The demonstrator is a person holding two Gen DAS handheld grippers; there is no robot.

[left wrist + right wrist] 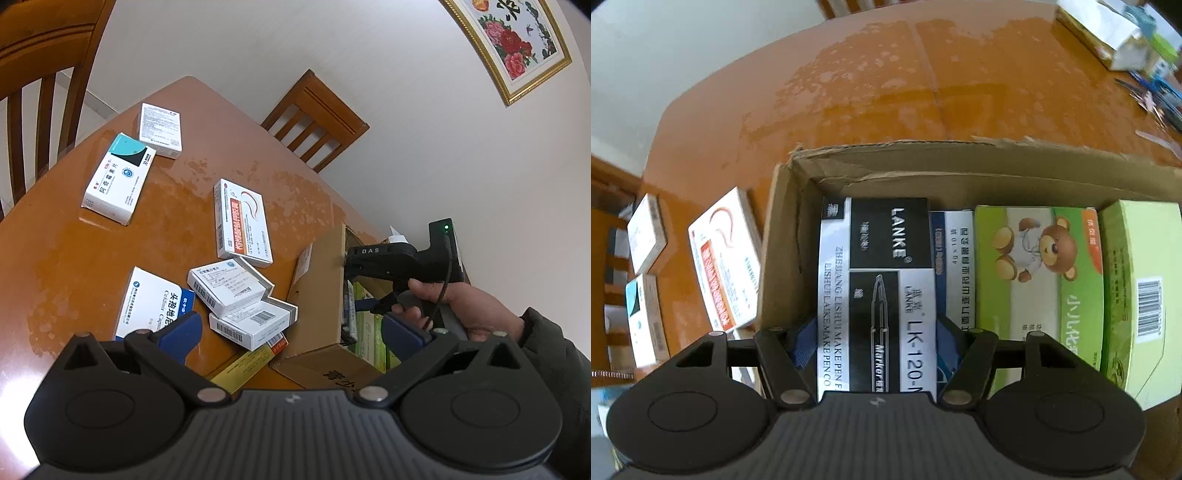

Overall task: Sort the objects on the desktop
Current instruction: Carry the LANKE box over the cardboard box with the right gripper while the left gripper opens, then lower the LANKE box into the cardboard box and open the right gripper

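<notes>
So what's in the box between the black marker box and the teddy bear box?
A blue-and-white box stands squeezed between the marker box and teddy bear box, shown in the right wrist view.

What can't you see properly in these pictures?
- Yellow box, left wrist view: partly hidden behind the left gripper.
- Marker box, right wrist view: its near end disappears under the right gripper.
- Pens, right wrist view: blurred, cut off by the edge.
- Carton bottom: covered by boxes.
</notes>
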